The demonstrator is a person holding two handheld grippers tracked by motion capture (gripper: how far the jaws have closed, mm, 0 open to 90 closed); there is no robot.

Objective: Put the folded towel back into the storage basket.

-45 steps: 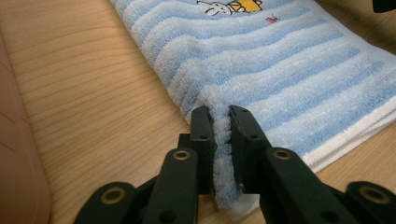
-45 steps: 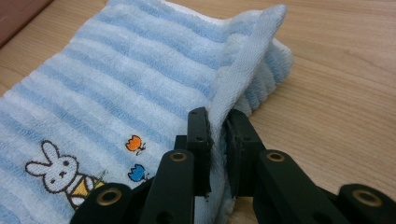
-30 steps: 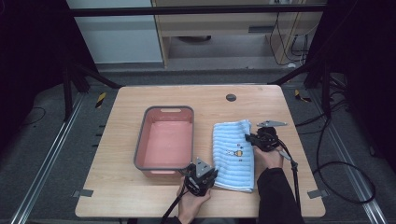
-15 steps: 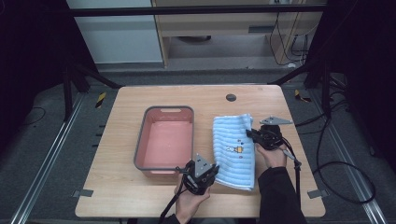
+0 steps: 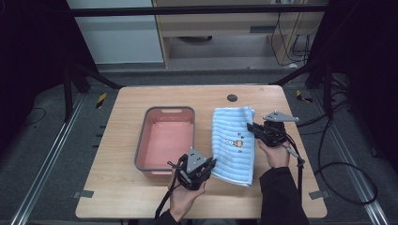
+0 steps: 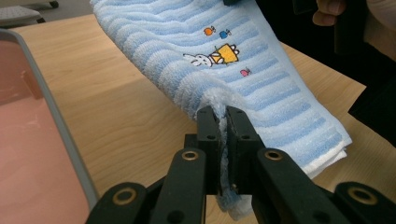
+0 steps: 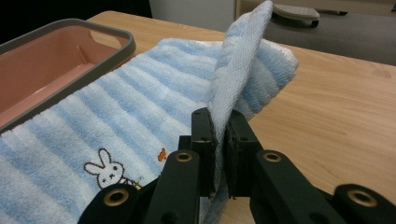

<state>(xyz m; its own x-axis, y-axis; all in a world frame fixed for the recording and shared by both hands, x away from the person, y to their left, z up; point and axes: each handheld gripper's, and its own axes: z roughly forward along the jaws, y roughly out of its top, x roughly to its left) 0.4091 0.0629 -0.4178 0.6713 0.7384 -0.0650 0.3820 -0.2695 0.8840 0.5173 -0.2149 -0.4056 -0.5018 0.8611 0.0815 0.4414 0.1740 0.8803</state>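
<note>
- Towel [image 6: 261,70]: top edge cut off by the frame in the left gripper view; near corner hidden behind the jaws.
- Pink tub [image 7: 56,60]: cut off at the left edge in the right gripper view.
- Embroidered motif [image 5: 236,141]: too small to tell in the high view.

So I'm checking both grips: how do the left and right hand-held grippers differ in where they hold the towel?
The left hand-held gripper pinches the blue towel at its near left edge, beside the pink tub; the right hand-held gripper pinches its right edge, farther up. Both are shut on it.
</note>
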